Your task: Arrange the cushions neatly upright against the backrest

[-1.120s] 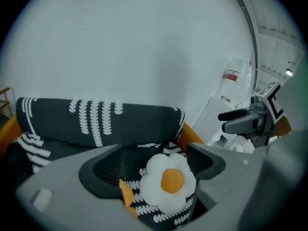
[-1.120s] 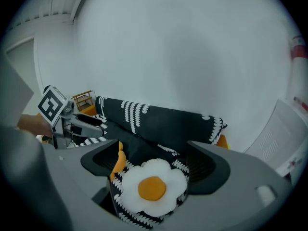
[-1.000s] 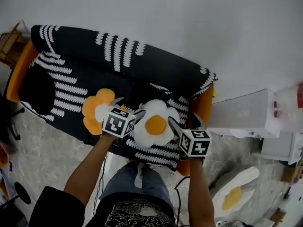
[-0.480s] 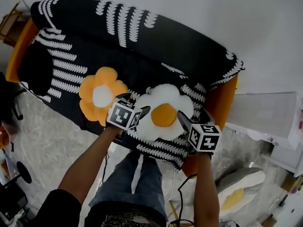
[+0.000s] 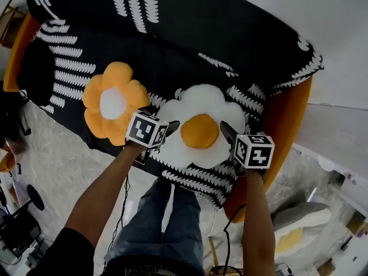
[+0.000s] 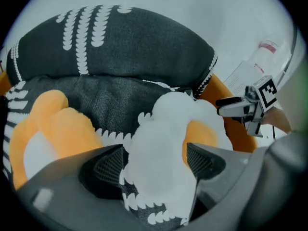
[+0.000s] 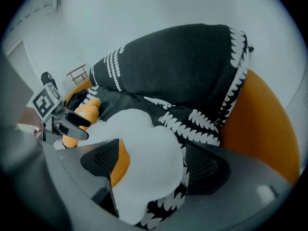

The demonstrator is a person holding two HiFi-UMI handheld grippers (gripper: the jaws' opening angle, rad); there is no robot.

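Note:
A white flower cushion with an orange centre [image 5: 198, 130] lies flat on the sofa seat, near its front edge. An orange flower cushion with a white centre [image 5: 109, 102] lies flat to its left. My left gripper [image 5: 167, 132] is at the white cushion's left edge, open, with a white petal [image 6: 159, 148] filling the gap between its jaws. My right gripper [image 5: 229, 134] is at the cushion's right edge, also open, around another petal [image 7: 149, 162]. The black patterned backrest [image 5: 190, 22] rises behind both cushions.
The sofa's orange armrest [image 5: 284, 125] stands just right of my right gripper. A white cabinet [image 5: 339, 137] is beyond it. Another white and orange cushion [image 5: 299, 232] lies on the floor at lower right. The person's legs [image 5: 167, 223] stand at the seat's front.
Both grippers have moved forward onto the two sides of the white cushion. The head view has shifted closer, so the sofa fills more of it.

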